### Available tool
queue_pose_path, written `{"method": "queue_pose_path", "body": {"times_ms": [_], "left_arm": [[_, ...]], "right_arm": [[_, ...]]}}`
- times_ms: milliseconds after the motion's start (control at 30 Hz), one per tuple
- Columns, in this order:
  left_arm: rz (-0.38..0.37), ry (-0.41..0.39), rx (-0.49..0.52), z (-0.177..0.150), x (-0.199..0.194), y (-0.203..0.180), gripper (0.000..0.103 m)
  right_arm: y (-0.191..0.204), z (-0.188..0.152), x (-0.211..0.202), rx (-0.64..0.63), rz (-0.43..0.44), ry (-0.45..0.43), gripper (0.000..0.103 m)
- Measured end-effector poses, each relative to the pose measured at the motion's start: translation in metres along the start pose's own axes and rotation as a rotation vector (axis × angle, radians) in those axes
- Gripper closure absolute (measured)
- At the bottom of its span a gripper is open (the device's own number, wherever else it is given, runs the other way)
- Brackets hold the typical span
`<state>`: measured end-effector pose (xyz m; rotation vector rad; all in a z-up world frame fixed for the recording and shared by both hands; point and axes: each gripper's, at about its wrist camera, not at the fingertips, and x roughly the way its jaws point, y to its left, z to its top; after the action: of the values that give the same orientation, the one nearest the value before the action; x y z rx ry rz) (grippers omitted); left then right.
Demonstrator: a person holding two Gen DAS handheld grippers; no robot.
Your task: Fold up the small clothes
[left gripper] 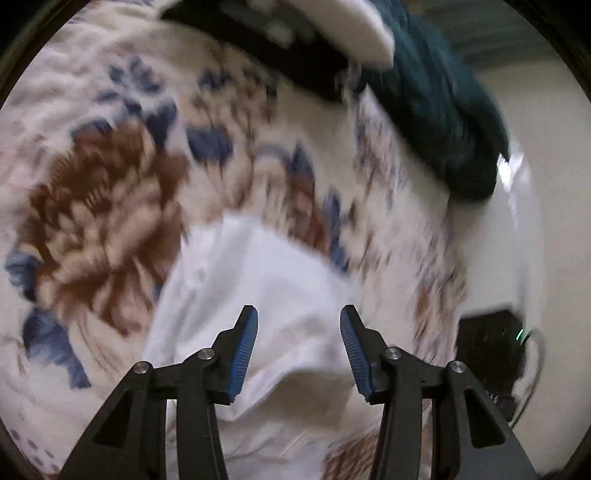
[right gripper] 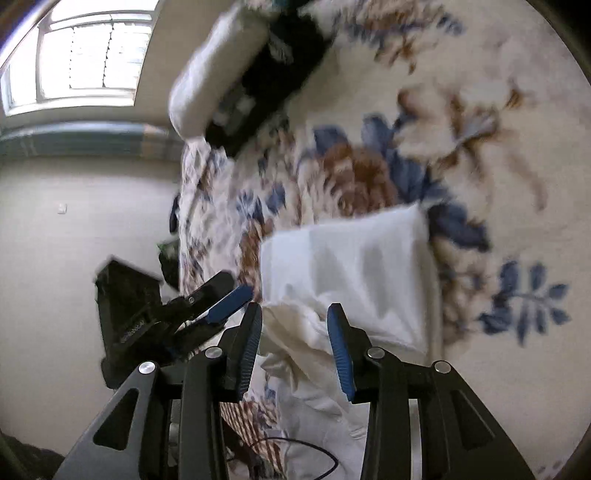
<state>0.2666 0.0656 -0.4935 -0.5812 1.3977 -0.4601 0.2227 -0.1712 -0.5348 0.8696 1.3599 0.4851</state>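
A small white garment [left gripper: 258,295] lies on a flowered blanket [left gripper: 110,206]. My left gripper [left gripper: 299,317] is open just above the garment's near part, with cloth showing between the jaws but not pinched. In the right wrist view the same white garment [right gripper: 354,266] lies partly folded. My right gripper [right gripper: 295,314] is open over its bunched near edge. The left gripper [right gripper: 221,302] shows there at the left, beside the garment's edge.
A dark teal cloth [left gripper: 443,110], a black object [left gripper: 266,40] and a white pillow-like bundle [left gripper: 343,26] lie at the far side of the blanket. The bed edge and pale floor [left gripper: 546,221] are at the right. A black cable [right gripper: 295,450] lies near the bottom.
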Motion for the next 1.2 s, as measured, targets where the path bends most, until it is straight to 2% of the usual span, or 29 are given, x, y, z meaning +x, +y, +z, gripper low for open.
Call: {"method": "queue_pose_path", "body": {"times_ms": [100, 200, 267, 333, 400, 467, 500, 600, 667, 733, 800, 867, 933, 1000, 1033, 1100, 1133, 1200], "left_arm": [[0.043, 0.117, 0.043, -0.036, 0.011, 0.005, 0.059], [0.115, 0.243, 0.027, -0.084, 0.018, 0.028, 0.059], [0.145, 0.27, -0.009, -0.105, 0.012, 0.041, 0.059], [0.135, 0.241, -0.067, -0.115, 0.0, 0.049, 0.059], [0.127, 0.188, -0.104, -0.114, -0.013, 0.049, 0.059], [0.094, 0.112, -0.149, -0.108, -0.027, 0.046, 0.059], [0.081, 0.059, -0.177, -0.102, -0.034, 0.045, 0.059], [0.094, -0.007, -0.235, -0.088, -0.032, 0.046, 0.059], [0.103, -0.04, -0.283, -0.081, -0.024, 0.055, 0.059], [0.145, -0.042, -0.3, -0.076, -0.011, 0.064, 0.064], [0.19, -0.058, -0.298, -0.082, -0.01, 0.071, 0.091], [0.238, -0.067, -0.277, -0.09, -0.015, 0.075, 0.1], [0.287, -0.049, -0.269, -0.097, -0.023, 0.081, 0.101], [0.278, -0.036, -0.264, -0.106, -0.034, 0.09, 0.101], [0.27, -0.031, -0.259, -0.107, -0.041, 0.09, 0.1], [0.252, -0.032, -0.257, -0.109, -0.053, 0.088, 0.099], [0.2, -0.046, -0.262, -0.108, -0.059, 0.083, 0.098], [0.136, -0.064, -0.275, -0.101, -0.061, 0.074, 0.089]], "right_arm": [[0.0, -0.022, 0.016, -0.036, -0.07, 0.093, 0.064], [-0.012, -0.058, 0.031, -0.054, -0.105, 0.229, 0.064], [-0.024, -0.08, 0.038, -0.045, -0.11, 0.313, 0.064], [-0.031, -0.09, 0.037, -0.029, -0.099, 0.335, 0.064], [-0.035, -0.093, 0.027, 0.004, -0.071, 0.307, 0.064], [-0.037, -0.089, 0.012, 0.047, -0.073, 0.228, 0.064], [-0.039, -0.084, 0.005, 0.074, -0.085, 0.177, 0.064], [-0.046, -0.073, -0.014, 0.152, -0.151, 0.057, 0.064], [-0.05, -0.068, -0.013, 0.168, -0.152, 0.048, 0.064], [-0.053, -0.066, -0.007, 0.192, -0.169, 0.059, 0.064], [-0.054, -0.066, -0.004, 0.213, -0.167, 0.059, 0.064], [-0.05, -0.068, 0.002, 0.215, -0.203, 0.05, 0.064], [-0.051, -0.069, 0.009, 0.216, -0.254, 0.045, 0.064], [-0.058, -0.072, 0.016, 0.248, -0.367, 0.081, 0.064], [-0.061, -0.075, 0.016, 0.269, -0.386, 0.092, 0.064], [-0.056, -0.078, 0.008, 0.276, -0.355, 0.069, 0.064], [-0.049, -0.079, 0.002, 0.265, -0.33, 0.041, 0.064], [-0.034, -0.08, -0.011, 0.253, -0.256, -0.028, 0.064]]}}
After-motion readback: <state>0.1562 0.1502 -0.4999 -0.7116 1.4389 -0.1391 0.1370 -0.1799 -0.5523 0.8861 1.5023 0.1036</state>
